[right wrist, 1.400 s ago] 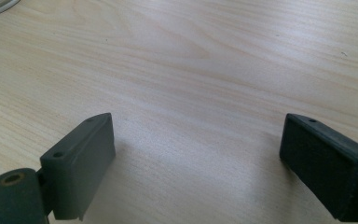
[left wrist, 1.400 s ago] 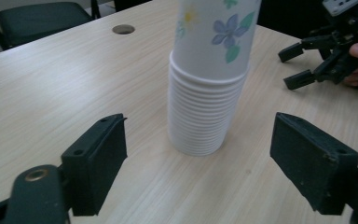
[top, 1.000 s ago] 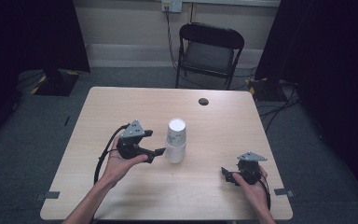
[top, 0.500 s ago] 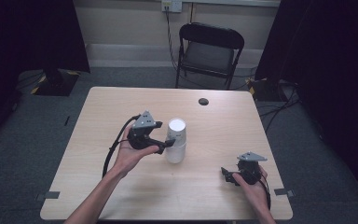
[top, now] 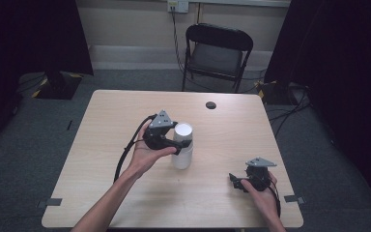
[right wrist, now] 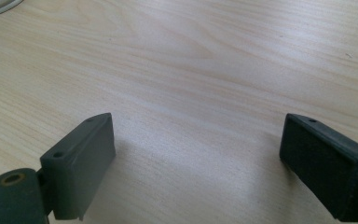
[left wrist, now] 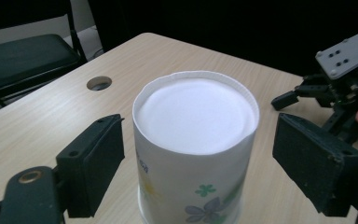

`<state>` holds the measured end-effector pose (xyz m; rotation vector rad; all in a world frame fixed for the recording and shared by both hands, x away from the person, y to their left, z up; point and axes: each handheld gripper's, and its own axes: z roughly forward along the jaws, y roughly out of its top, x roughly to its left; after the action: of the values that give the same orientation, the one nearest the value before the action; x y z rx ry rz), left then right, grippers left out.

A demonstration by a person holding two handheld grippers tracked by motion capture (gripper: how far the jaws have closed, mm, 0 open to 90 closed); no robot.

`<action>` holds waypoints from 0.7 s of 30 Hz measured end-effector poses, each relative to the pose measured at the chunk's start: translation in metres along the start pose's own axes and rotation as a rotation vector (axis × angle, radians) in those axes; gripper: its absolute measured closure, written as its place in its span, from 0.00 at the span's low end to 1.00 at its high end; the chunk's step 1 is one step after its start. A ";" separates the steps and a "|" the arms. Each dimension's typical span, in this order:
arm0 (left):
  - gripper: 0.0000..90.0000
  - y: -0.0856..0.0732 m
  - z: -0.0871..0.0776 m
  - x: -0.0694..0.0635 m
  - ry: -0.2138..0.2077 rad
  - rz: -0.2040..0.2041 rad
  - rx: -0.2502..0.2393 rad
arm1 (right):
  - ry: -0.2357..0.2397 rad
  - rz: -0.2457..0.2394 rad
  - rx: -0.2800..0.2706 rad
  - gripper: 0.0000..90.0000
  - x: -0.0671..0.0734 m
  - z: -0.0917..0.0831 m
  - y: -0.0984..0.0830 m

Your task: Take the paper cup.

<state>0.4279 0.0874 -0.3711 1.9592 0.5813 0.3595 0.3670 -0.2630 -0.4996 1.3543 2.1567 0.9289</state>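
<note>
From the high view, the cup (top: 182,145) stands upside down near the middle of the table (top: 101,145), its closed base up, and the left gripper (top: 180,143) comes at it level from the side, so a jaw can pass on either side of the wall. The right gripper (top: 235,181) rests low near the table's front right corner, well apart from the cup, probably parked out of the way. In the left gripper view, the cup (left wrist: 193,154) sits between the two black jaws with a gap on each side; the jaws have just been closing a little but the pads do not press on it yet, so nothing is held. The other gripper (left wrist: 317,93) shows beyond, at the right. In the right gripper view, that gripper (right wrist: 196,158) has its jaws spread wide over bare wood, gripping nothing, which fits a hand waiting its turn.
</note>
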 end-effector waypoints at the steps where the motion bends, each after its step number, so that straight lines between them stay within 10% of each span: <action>1: 0.19 0.000 0.000 0.000 0.000 0.000 0.000 | 0.000 0.000 0.000 0.11 0.000 0.000 0.000; 21: 0.23 0.001 0.019 0.000 0.001 0.005 0.048 | 0.003 -0.002 0.001 0.11 0.000 0.000 0.000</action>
<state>0.4374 0.0723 -0.3788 2.0064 0.5905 0.3527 0.3670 -0.2628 -0.4995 1.3520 2.1601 0.9300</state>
